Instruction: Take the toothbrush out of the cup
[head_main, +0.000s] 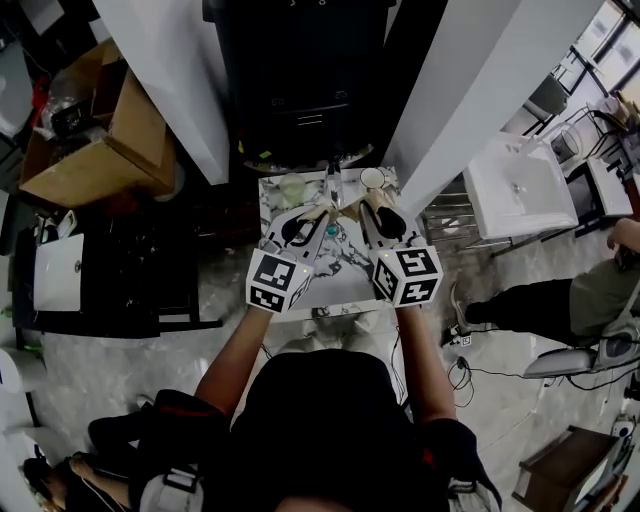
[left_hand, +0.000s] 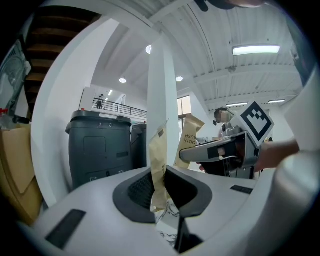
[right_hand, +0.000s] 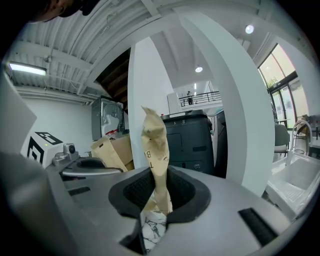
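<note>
Both grippers hover over a small marble-patterned table (head_main: 345, 285), tips close together. My left gripper (head_main: 322, 210) (left_hand: 159, 187) is shut on a strip of tan paper wrapper (left_hand: 159, 160). My right gripper (head_main: 358, 205) (right_hand: 156, 192) is shut on a tan paper wrapper (right_hand: 154, 150) with printed letters. In the left gripper view the right gripper (left_hand: 220, 152) holds paper reading "TOOTH BRUSH" (left_hand: 190, 140). Whether it is one piece or two I cannot tell. A white cup (head_main: 372, 178) and a pale cup (head_main: 292, 190) stand at the table's far edge. No bare toothbrush shows clearly.
A dark grey bin (head_main: 300, 90) (left_hand: 97, 150) stands right behind the table between two white pillars (head_main: 170, 80). Cardboard boxes (head_main: 100, 140) sit at the left, a white sink (head_main: 520, 190) at the right. A person's legs (head_main: 530, 300) are at the right.
</note>
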